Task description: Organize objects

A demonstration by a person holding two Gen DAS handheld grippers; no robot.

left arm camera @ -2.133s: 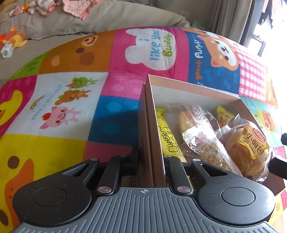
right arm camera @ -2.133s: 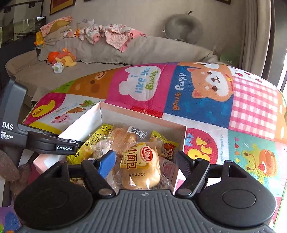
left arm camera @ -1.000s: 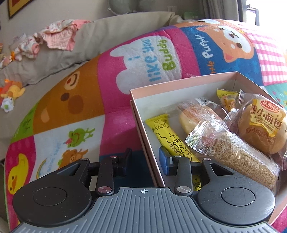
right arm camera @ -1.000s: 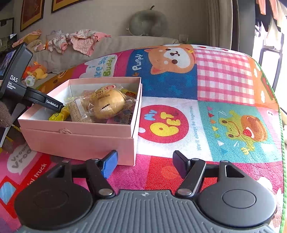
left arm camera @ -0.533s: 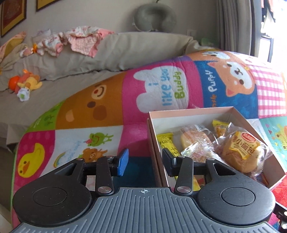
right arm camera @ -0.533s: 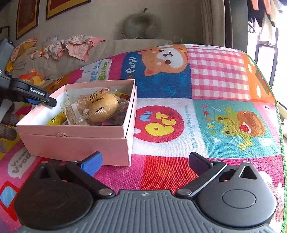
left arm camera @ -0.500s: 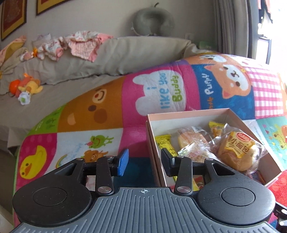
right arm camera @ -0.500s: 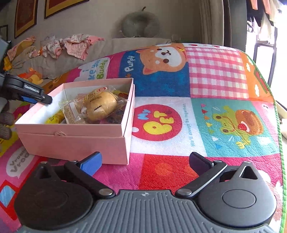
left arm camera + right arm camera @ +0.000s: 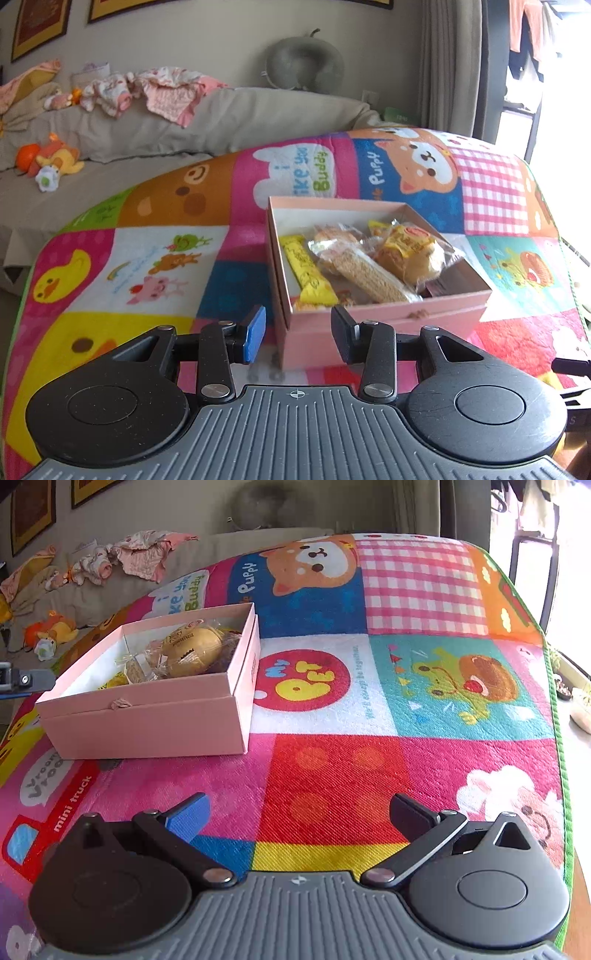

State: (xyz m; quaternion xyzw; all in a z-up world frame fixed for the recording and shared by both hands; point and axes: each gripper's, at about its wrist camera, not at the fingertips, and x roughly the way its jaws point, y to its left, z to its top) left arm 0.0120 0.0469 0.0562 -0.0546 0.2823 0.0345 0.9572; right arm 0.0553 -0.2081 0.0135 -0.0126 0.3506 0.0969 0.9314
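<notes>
The pink box [image 9: 384, 325] sat open on the colourful play mat [image 9: 147, 258], packed with wrapped snacks. From the left wrist camera the contents read clearly: a yellow snack bar [image 9: 308, 269] along the left wall, a long oat bar [image 9: 369, 273] beside it, and a wrapped bun [image 9: 410, 254] toward the right. The right wrist camera caught the same box [image 9: 155, 723] from its other side, off to the left, showing its long outer wall and the bun [image 9: 192, 650] poking above the rim; the yellow bar was nearly hidden there. That view alone took in the wide stretch of mat [image 9: 332, 775] to the box's right, and a bit of the left tool at the far left edge.

The left tongs [image 9: 297, 334] were parted moderately, empty, hovering just short of the box's near corner, touching nothing. The right tongs [image 9: 299, 812] were spread wide, empty too, over bare mat and well apart from the box.

Behind the mat ran a grey sofa [image 9: 184, 122] with clothes [image 9: 162, 92] and a plush toy [image 9: 51, 162] on it.
</notes>
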